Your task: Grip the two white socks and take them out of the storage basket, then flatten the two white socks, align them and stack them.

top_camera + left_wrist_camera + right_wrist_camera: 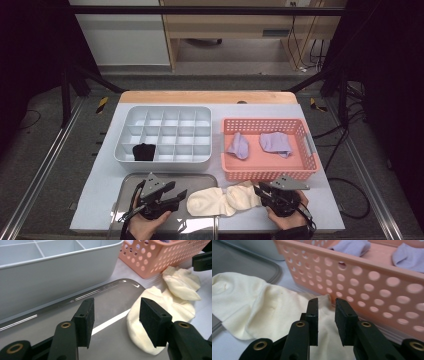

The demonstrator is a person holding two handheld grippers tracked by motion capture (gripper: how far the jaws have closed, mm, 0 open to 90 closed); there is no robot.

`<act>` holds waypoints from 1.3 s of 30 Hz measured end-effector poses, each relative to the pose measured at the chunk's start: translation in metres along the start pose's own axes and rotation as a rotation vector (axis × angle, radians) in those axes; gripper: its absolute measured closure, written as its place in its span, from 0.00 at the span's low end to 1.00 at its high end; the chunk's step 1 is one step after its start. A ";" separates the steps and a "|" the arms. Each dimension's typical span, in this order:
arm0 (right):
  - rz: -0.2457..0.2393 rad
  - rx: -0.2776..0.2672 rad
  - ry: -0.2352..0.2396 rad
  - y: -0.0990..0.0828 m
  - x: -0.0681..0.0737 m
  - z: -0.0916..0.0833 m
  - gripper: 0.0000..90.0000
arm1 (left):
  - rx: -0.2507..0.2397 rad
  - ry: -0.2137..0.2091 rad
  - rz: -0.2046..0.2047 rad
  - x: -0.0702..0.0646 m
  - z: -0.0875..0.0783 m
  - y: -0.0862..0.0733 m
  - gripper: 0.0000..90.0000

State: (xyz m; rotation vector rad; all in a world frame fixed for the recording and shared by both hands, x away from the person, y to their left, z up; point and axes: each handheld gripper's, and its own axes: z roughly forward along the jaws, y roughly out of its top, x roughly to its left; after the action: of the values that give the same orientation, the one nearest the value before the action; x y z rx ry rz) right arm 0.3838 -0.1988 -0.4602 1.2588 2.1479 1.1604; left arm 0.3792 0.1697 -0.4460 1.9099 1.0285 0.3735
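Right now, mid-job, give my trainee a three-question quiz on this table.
1. True or false: the cream socks lie partly on the metal tray.
2. What sits in the pink basket? A) two purple socks B) one black sock C) nothing
3. Which gripper has cream sock cloth between its jaws, unpinched?

Key:
1. True: one end overlaps the tray's right edge.
2. A: purple socks; the black sock is in the grey organizer.
3. The right gripper; the left gripper stands open over the tray.
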 end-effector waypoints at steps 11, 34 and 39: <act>0.019 0.011 -0.032 0.000 -0.017 -0.002 0.80 | -0.011 -0.029 0.039 -0.021 0.009 0.018 0.50; 0.037 0.016 -0.034 -0.005 -0.027 -0.005 0.76 | -0.008 -0.074 0.075 -0.058 0.045 0.043 0.50; 0.042 0.015 -0.035 -0.004 -0.028 -0.005 0.77 | -0.001 -0.068 0.079 -0.062 0.054 0.044 0.50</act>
State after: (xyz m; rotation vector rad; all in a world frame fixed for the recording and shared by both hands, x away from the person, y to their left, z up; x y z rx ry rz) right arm 0.3927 -0.2263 -0.4627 1.3275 2.1178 1.1324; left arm 0.3971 0.0793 -0.4298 1.9532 0.9098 0.3513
